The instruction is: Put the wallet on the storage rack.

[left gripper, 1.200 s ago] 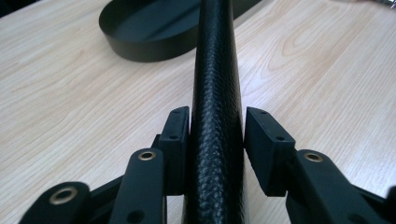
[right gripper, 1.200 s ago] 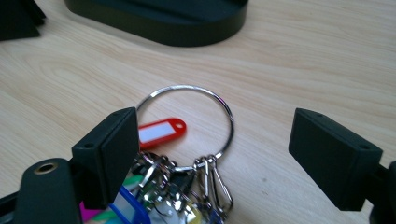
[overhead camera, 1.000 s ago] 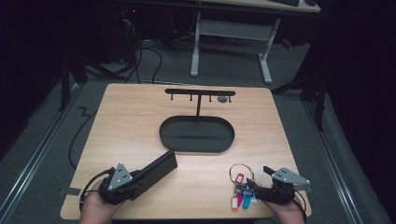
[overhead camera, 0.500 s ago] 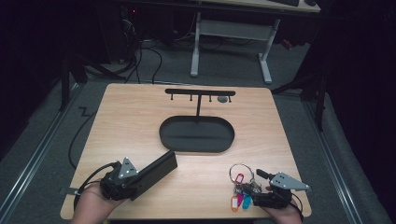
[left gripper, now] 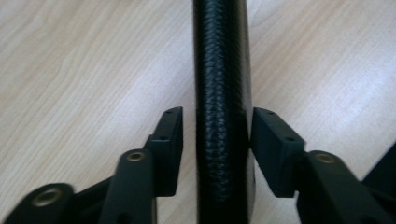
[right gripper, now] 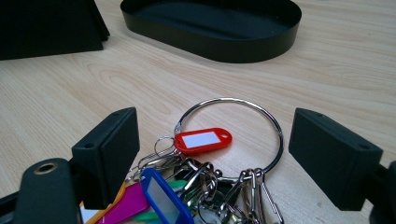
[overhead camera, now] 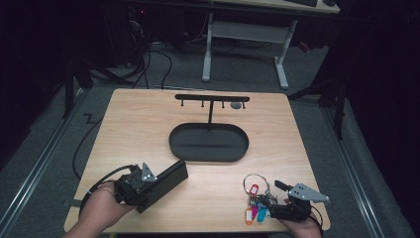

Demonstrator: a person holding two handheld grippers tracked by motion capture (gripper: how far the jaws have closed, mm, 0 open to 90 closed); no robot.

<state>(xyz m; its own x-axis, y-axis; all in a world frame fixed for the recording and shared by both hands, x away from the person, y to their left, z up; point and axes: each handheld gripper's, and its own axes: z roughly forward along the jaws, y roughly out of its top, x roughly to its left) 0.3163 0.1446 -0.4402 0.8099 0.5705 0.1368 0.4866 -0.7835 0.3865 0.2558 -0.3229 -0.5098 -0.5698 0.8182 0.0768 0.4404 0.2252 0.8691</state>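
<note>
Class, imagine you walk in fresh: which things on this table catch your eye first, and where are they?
The bunch of keys with bright coloured tags on a big metal ring, at the table's near right corner, lying between the open jaws of the right gripper. Next, the black wallet at the near left, standing between the left gripper's jaws. Mid-table sits an oval black tray.

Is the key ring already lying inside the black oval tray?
No, the key ring lies on the bare wooden table, in front of the tray.
</note>
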